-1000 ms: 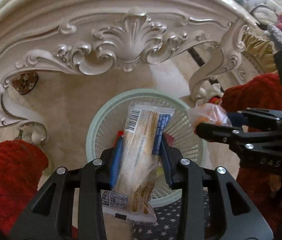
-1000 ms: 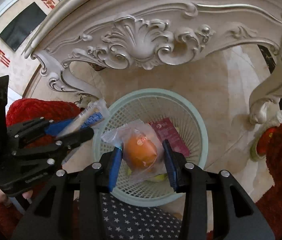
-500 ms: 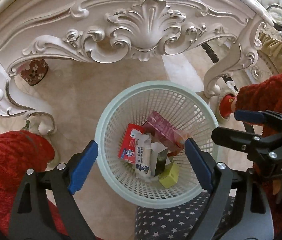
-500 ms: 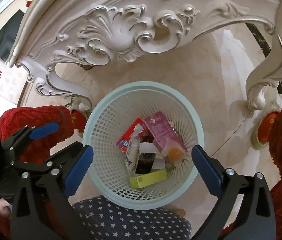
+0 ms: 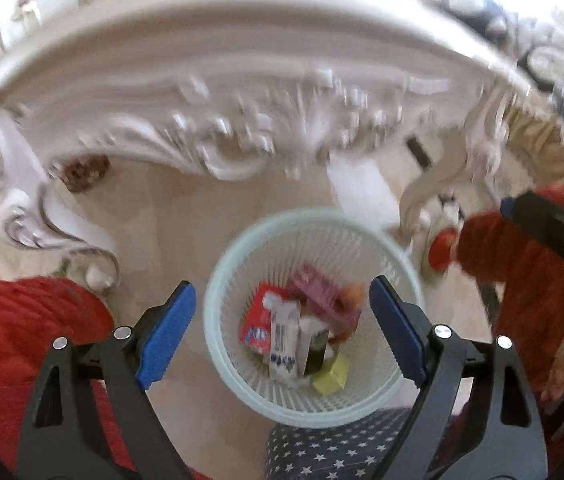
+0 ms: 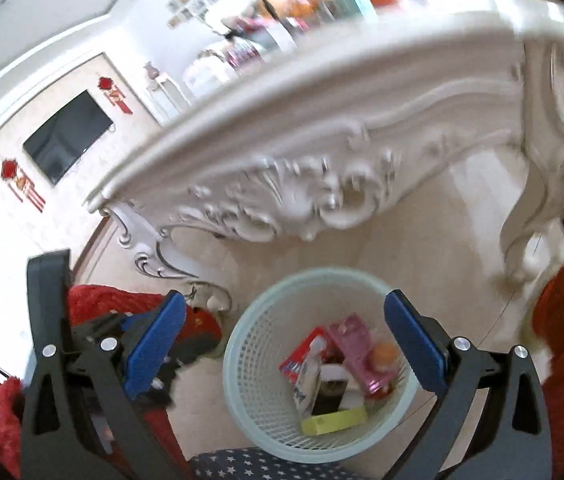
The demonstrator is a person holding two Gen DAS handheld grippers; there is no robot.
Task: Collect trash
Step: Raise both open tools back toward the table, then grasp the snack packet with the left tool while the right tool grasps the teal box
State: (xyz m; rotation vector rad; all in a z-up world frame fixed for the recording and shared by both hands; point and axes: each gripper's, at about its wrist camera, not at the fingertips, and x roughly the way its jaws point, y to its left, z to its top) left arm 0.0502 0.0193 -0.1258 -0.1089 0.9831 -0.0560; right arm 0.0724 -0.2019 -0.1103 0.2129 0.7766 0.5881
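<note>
Left wrist view is filled across its upper half by an ornate white table [image 5: 210, 92], blurred, its carved apron arching over a beige floor [image 5: 170, 216]. Red fabric [image 5: 14, 344] fills the lower left, and a strip of navy cloth with white stars [image 5: 322, 456] lies along the bottom edge. Below centre stands the pale green mesh basket [image 5: 242, 384], seen from above between the fingers of the left gripper [image 5: 280, 336]. Its blue pads [image 5: 166, 336] are spread wide apart, flanking the basket's rim on either side, with nothing between them and nothing touched. Inside the basket lies the trash: a red packet [image 5: 256, 320], a pink box [image 5: 322, 296], a long white wrapper [image 5: 282, 344], a yellow-green box [image 5: 332, 372] and an orange item [image 5: 352, 294] in a clear bag, all well below the pads.

From the right wrist view, the same table [image 6: 362, 92] slants across the upper frame, with a dark screen [image 6: 68, 136] on the wall at the left. The basket [image 6: 242, 392] sits low in the middle, and the right gripper [image 6: 288, 348] stands fully spread above it, its pads [image 6: 412, 344] empty and clear of the rim. The pink box [image 6: 352, 344], orange item [image 6: 384, 354] and yellow-green box [image 6: 334, 420] rest on the basket's bottom. Part of the left gripper [image 6: 94, 344] shows at the lower left.
</note>
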